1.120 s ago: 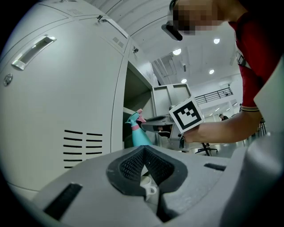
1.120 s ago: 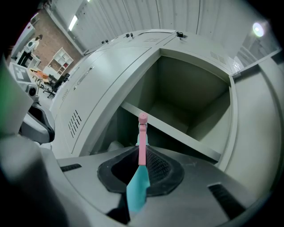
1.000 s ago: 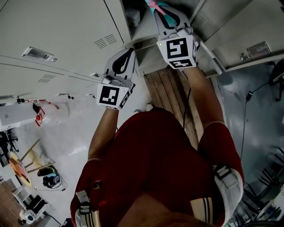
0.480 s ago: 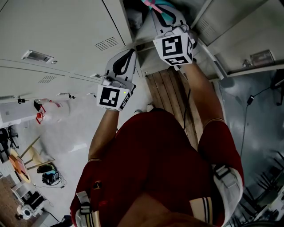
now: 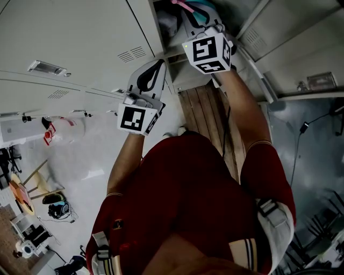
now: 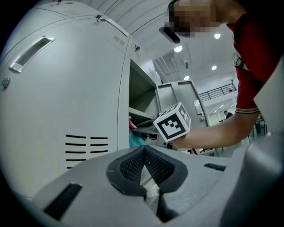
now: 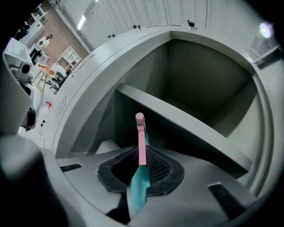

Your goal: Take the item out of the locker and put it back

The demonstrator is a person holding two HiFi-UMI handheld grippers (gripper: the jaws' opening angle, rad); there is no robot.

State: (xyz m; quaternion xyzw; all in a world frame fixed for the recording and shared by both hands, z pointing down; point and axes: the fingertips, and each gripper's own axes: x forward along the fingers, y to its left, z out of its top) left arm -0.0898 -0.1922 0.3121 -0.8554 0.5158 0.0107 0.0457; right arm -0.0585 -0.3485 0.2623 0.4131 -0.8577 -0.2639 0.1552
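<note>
A thin pink-and-teal item [image 7: 141,142] is pinched upright in my right gripper [image 7: 141,166], which is shut on it. It points into the open grey locker, just before the shelf [image 7: 191,133]. In the head view the right gripper [image 5: 200,19] reaches into the locker mouth at the top, and the item's pink end [image 5: 185,6] shows past it. My left gripper [image 5: 149,80] hangs lower left beside the closed locker door [image 5: 70,43], its jaws together with nothing in them. From the left gripper view I see the right gripper's marker cube [image 6: 173,123] at the locker opening.
The locker's door [image 5: 293,43] stands open to the right. A wooden bench [image 5: 207,115] runs below the lockers, in front of the person. A cable [image 5: 298,145] trails on the grey floor at right. Bags and small clutter [image 5: 54,207] lie far left.
My right gripper has moved up and deeper into the locker opening with the item still held. The left gripper has stayed where it was.
</note>
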